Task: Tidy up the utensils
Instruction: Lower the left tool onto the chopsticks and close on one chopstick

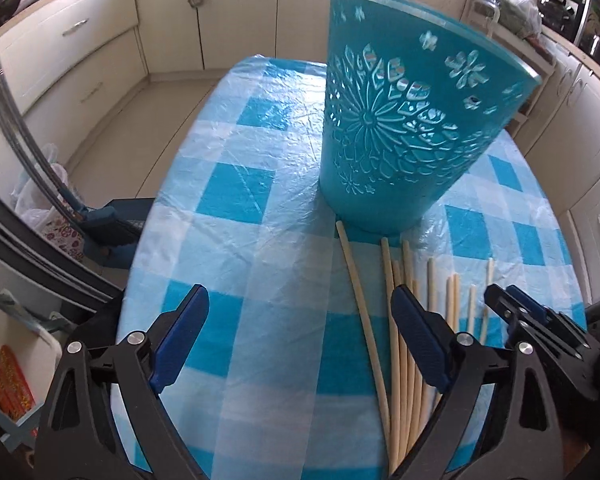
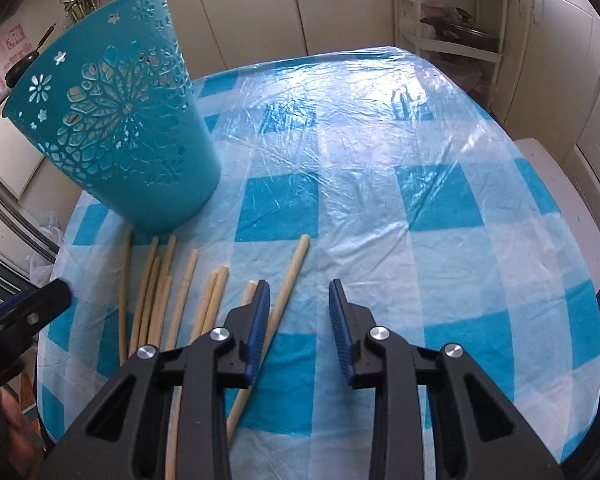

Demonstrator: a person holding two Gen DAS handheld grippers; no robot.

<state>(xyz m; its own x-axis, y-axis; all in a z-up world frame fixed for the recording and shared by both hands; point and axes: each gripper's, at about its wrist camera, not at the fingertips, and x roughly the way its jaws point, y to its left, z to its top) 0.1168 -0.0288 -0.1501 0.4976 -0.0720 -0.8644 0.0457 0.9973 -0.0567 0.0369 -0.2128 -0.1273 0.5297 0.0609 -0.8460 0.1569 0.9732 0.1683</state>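
One teal plastic holder (image 1: pixel 416 120), a tapered cup with cut-out flower patterns in its wall, stands upright on the surface (image 1: pixel 260 208), which is covered by a blue-and-white checked cloth under a wrinkled, glossy clear plastic sheet. About ten pale, slender, round chopsticks (image 2: pixel 180 300) lie loose on the cloth just in front of the holder's base, fanned roughly parallel, their far tips pointing towards it; the exact count cannot be told, since the grippers hide some of them. The sticks look like wood or bamboo, matte and smooth.

Left gripper (image 1: pixel 300 340): black frame, blue ribbed pads, jaws spread wide over bare cloth, holding nothing; its right finger overlaps the leftmost sticks in the left wrist view.

Right gripper (image 2: pixel 296 320): same build, jaws partly closed with a clear gap, nothing between them; the rightmost stick passes under its left finger. Cream kitchen cabinets (image 2: pixel 340 4) surround the surface.
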